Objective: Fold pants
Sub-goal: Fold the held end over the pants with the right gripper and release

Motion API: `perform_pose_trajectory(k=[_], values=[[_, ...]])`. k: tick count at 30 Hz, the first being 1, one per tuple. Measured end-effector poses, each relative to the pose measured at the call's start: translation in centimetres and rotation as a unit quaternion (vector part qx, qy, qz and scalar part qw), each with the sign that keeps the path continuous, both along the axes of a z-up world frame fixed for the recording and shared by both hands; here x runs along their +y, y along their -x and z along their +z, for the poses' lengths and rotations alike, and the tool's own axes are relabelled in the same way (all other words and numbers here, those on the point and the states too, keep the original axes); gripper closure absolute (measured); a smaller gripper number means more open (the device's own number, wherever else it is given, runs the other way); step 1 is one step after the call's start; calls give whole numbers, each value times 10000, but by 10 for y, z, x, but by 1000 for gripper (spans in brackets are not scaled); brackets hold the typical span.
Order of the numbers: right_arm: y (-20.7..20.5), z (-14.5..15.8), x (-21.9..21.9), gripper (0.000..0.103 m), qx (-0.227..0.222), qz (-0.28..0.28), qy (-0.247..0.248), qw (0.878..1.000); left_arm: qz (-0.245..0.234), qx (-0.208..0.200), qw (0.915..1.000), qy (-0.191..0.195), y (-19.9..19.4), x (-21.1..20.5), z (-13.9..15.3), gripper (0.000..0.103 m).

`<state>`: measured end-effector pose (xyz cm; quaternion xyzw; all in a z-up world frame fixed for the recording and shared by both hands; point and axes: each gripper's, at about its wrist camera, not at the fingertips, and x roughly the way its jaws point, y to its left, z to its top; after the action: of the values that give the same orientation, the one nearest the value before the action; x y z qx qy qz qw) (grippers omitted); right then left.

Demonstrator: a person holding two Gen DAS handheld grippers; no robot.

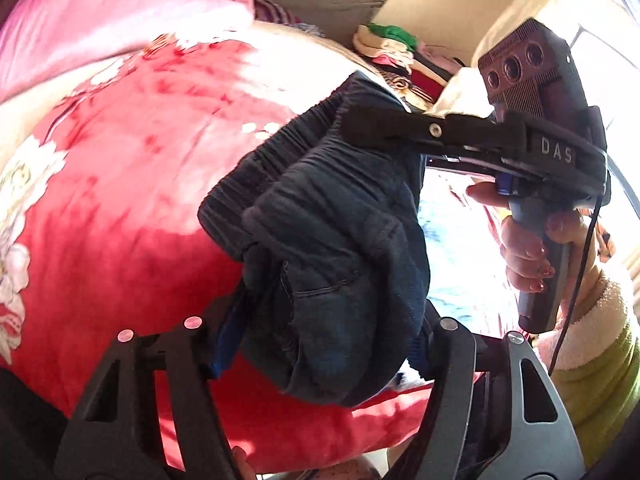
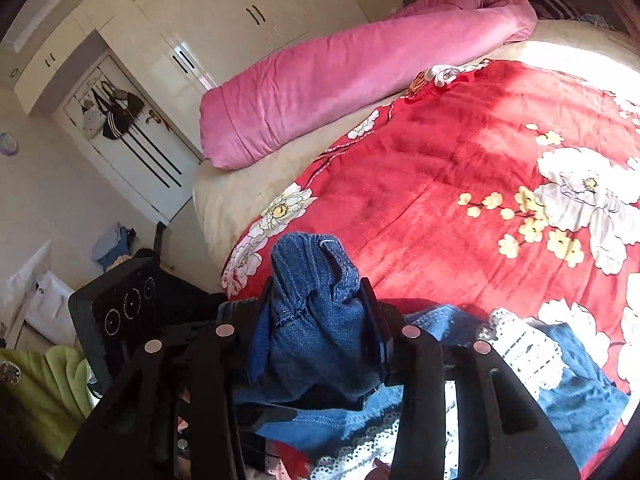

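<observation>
Both grippers lifting blue denim pants [image 1: 332, 264] over red floral blanket [image 1: 132, 184] (on the bed), left gripper [image 1: 320, 344] fingers clamping bunched fabric, right gripper [image 2: 320, 332] fingers pinching the waistband.

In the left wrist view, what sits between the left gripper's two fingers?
A bunched fold of the dark blue denim pants fills the left gripper, pads pressing it; the left wrist view shows this, above the red floral blanket.
</observation>
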<state>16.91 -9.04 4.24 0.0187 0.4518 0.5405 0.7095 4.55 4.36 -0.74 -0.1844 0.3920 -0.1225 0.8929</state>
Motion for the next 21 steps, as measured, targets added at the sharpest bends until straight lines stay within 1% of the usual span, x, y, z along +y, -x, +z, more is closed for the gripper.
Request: perform_pose_trajectory(k=[4,6,8,12,16,21], values=[[-2,2,-34,65,-52,-192,-148,9997,-217,-73,9995,-207,1,-28,10,46],[-2,2,-50,65,-75,-278,-226,9993,-324,-70,9991,-273,-7,-40,14,46],[-2,0,-66,65,-78,-364,-281,9989,-420,-64,9985,-355,-14,-52,15,46],[-3,-8,-98,65,-39,-576,-364,9977,-599,-65,9966,-567,-14,-81,19,46],[-3,-16,-120,65,13,-739,-421,9964,-717,-21,9950,-697,-20,-100,17,46],[-1,-20,-138,65,0,-821,-505,9953,-802,27,9935,-806,-21,-115,14,46]])
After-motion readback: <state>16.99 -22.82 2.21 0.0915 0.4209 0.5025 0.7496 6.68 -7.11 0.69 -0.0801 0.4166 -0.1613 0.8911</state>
